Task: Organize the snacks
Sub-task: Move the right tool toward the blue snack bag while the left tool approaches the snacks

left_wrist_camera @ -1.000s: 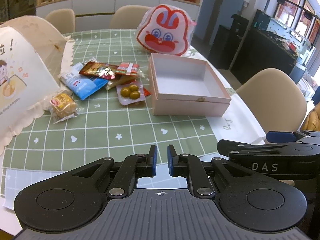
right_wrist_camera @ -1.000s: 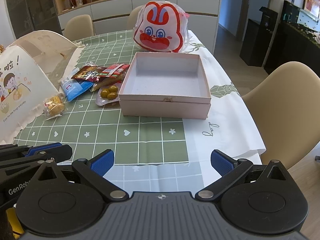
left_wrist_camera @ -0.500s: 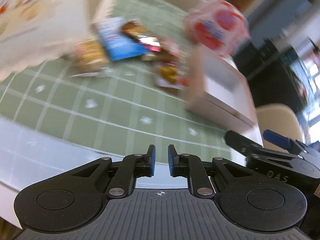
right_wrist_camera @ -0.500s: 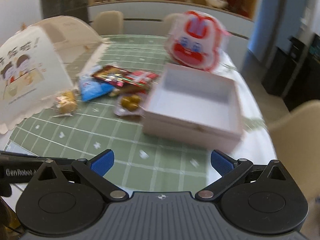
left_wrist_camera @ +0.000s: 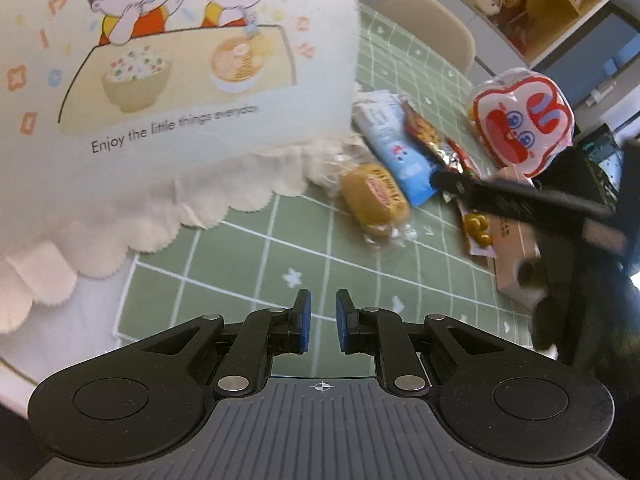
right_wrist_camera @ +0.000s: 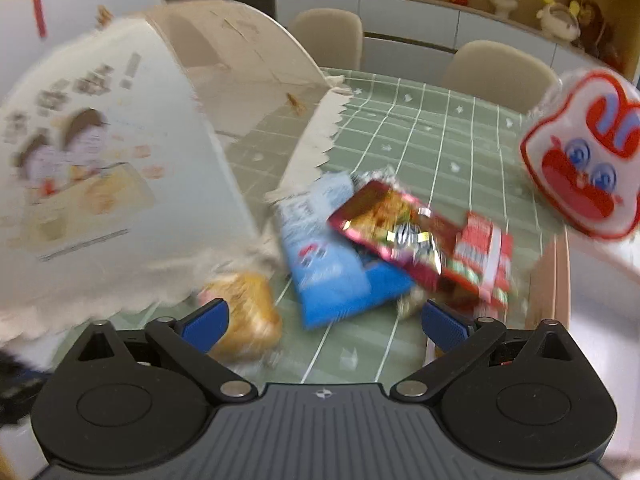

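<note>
On the green checked worktop [right_wrist_camera: 440,148] the snacks lie heaped beside the food cover [right_wrist_camera: 120,184]. The right claw [right_wrist_camera: 324,320], wide but closing, straddles the blue packet [right_wrist_camera: 332,276] and could snag the wrapped bun [right_wrist_camera: 248,316]. The left claw [left_wrist_camera: 320,322] is pinched narrow, empty.

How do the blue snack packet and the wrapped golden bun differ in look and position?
The blue snack packet is flat, opaque and printed; the wrapped golden bun is rounded, in clear plastic. The red foil packet lies across the blue snack packet; nothing lies on the bun. The bun is nearest the closing right gripper, nothing between its jaws. Both rest on the green checked tablecloth.
</note>
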